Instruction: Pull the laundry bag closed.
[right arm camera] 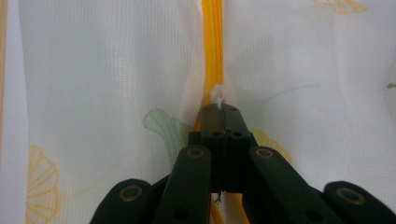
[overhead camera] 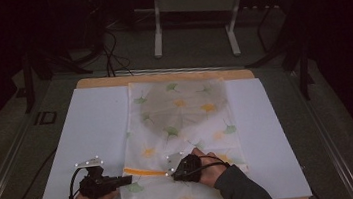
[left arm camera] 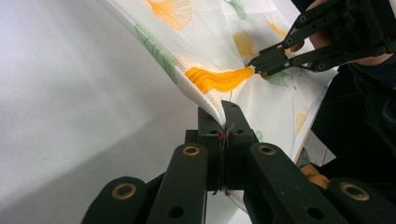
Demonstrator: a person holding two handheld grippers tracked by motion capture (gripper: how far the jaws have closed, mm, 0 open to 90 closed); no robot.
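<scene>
While the left gripper [left arm camera: 220, 122] clamps the near-left corner of the mesh laundry bag [overhead camera: 182, 124] to anchor it on the white table cover [overhead camera: 93, 139], the right gripper [right arm camera: 223, 114] has its jaws closed on the white zipper pull [right arm camera: 218, 97], apparently so the orange zipper [overhead camera: 145, 172] can slide against steady tension.

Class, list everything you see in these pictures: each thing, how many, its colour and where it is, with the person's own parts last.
Mesh bag: one, white with green and orange leaf print, middle of the table, something dark inside.
Zipper: one, orange, across the bag's near end.
Zipper pull: one, white, at the right gripper's jaws.
Table sheet: one, white, under the bag.
Metal frame: one, grey, on the floor beyond the table.
Left gripper: black, shut on the bag's corner.
Right gripper: black, shut on the pull.
</scene>
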